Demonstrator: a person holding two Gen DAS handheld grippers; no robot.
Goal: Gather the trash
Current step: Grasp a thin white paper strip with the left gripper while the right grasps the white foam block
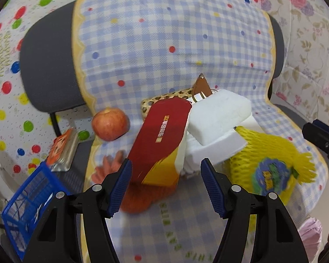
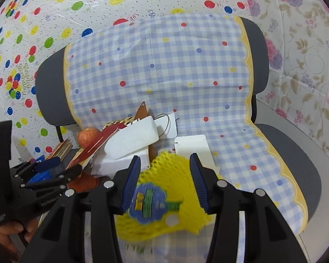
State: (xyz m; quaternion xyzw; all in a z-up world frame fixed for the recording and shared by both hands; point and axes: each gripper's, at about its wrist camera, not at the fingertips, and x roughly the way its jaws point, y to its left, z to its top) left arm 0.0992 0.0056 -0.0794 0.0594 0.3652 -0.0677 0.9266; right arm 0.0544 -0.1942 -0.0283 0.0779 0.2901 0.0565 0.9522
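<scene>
Risk here: right claw [image 2: 164, 184], wide around yellow net [image 2: 164, 197], could snag foam [image 2: 131, 140] beside it; left claw [image 1: 165, 184] wide too.

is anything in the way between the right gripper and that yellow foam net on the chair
Nothing visible. The right hand-held gripper is open with the yellow foam net directly between its fingers; the white foam blocks lie off to the left.

The red box [image 1: 162, 140] hides most of the bamboo basket [image 1: 164, 97] behind it and the orange net [image 1: 140, 199] beneath it. Print on the box and on the yellow net's [image 1: 272, 153] blue label [image 1: 272, 175] is too blurred to read. Beside the box, the pink thing [image 1: 108, 166] is smeared. The blue crate [image 1: 26, 206] is cut by the left tongs [image 1: 165, 185].
</scene>
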